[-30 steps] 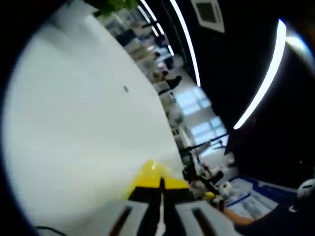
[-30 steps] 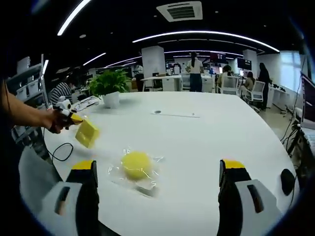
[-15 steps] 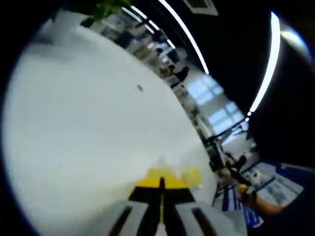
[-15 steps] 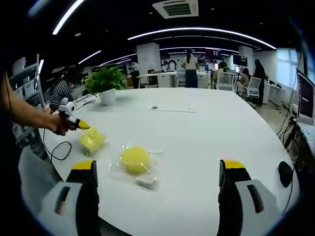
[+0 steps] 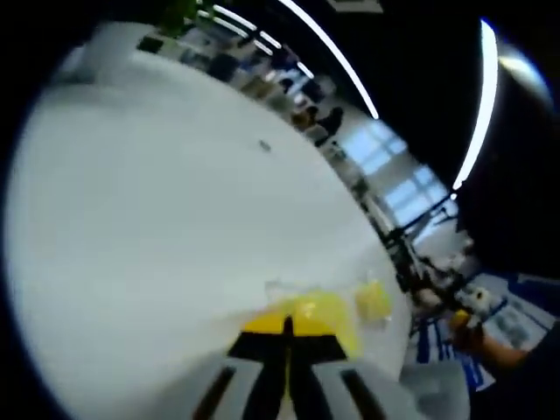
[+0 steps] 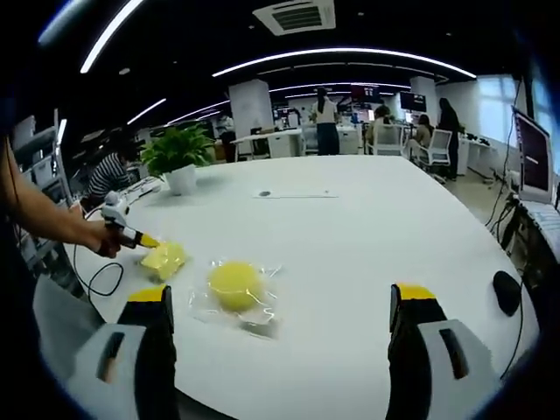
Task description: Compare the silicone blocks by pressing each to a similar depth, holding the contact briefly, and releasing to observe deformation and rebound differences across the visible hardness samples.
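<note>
On a wide white table (image 6: 367, 227) in an open-plan office, two yellow silicone samples lie near the front-left edge. A round block (image 6: 234, 284) sits in a clear plastic wrap (image 6: 249, 315), and a flatter block (image 6: 163, 258) lies just to its left. In the right gripper view, the left gripper (image 6: 147, 241), held in a person's hand (image 6: 103, 238), has its yellow tip touching the flat block; from here its jaws look closed together. In the left gripper view, the left gripper (image 5: 287, 331) shows its two jaws pressed together with the flat block (image 5: 325, 312) right at their tips, though blur hides whether anything is pinched between them. The round block (image 5: 374, 299) lies just beyond. The right gripper (image 6: 284, 302) hangs above the table with its jaws spread wide, well apart from both samples. A potted plant (image 6: 179, 156) stands farther back on the table, a black cable (image 6: 98, 282) loops at the left edge, and a dark mouse (image 6: 506, 292) rests at the right. People stand and sit at desks behind.
</note>
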### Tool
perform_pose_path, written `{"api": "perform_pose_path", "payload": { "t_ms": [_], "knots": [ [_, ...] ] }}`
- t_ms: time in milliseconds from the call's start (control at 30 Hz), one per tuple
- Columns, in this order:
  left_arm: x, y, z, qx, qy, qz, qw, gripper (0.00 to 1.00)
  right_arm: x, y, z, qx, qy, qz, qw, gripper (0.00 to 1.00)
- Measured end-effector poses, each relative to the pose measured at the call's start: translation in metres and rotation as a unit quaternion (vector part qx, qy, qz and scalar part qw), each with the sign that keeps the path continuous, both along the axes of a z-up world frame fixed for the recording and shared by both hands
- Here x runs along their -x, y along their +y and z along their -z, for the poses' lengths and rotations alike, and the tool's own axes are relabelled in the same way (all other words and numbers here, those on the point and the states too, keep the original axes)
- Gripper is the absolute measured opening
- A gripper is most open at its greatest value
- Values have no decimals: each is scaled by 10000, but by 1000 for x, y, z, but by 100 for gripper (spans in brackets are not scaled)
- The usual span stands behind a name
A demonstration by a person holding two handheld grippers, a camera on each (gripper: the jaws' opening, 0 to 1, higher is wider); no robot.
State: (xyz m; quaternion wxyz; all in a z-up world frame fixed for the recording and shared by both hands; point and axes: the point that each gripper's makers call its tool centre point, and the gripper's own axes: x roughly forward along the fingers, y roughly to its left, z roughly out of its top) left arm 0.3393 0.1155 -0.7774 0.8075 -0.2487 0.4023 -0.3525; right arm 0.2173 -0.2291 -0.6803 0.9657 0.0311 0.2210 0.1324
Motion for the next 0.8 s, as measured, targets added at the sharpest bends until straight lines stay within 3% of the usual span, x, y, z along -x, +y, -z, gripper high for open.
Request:
{"api": "perform_pose_path", "payload": {
  "t_ms": [133, 233, 267, 533, 700, 800],
  "knots": [
    [-2, 0, 2, -106, -153, 68, 9998, 0, 1, 0, 2, -46, 12, -43, 10000, 97],
    [-3, 0, 3, -548, -650, 427, 9955, 0, 0, 0, 2, -66, 21, -51, 10000, 97],
    [-2, -1, 2, -466, -551, 363, 9967, 0, 0, 0, 2, -79, 22, -48, 10000, 97],
    [-6, 2, 7, -675, -676, 504, 9941, 0, -2, 1, -1, -204, -59, -27, 9998, 96],
    [-12, 9, 16, -983, -750, 582, 9906, 0, -3, 0, -5, -242, -119, -13, 9996, 96],
    [-13, 9, 16, -952, -708, 538, 9915, 1, -3, 2, -4, -255, -89, -40, 9996, 96]
  ]
}}
